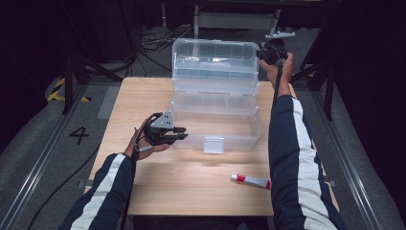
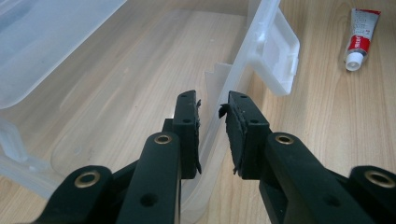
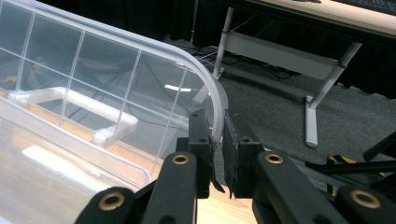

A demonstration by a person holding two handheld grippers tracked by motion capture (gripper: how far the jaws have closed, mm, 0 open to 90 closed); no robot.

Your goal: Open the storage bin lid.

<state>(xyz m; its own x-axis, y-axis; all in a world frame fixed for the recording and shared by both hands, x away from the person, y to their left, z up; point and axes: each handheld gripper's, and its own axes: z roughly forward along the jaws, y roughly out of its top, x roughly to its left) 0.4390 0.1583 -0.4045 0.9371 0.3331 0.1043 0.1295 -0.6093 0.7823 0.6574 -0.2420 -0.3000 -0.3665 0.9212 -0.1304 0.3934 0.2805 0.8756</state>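
Observation:
A clear plastic toolbox (image 1: 215, 136) stands open on the wooden table (image 1: 191, 182), its lid (image 1: 215, 62) raised upright at the back. My left gripper (image 1: 181, 133) is at the box's front left corner. In the left gripper view its jaws (image 2: 212, 105) straddle the box wall (image 2: 212, 140) and are shut on it. My right gripper (image 1: 262, 53) is up at the lid's top right corner. In the right gripper view it (image 3: 216, 123) is shut on the lid's curved rim (image 3: 212, 100). The box's inside looks empty.
A white tube with a red band (image 1: 251, 180) lies on the table in front of the box, at the right; it also lies beyond the front latch (image 2: 275, 56) as the tube (image 2: 362, 39). Dark floor, cables and a table frame (image 3: 280, 51) lie behind.

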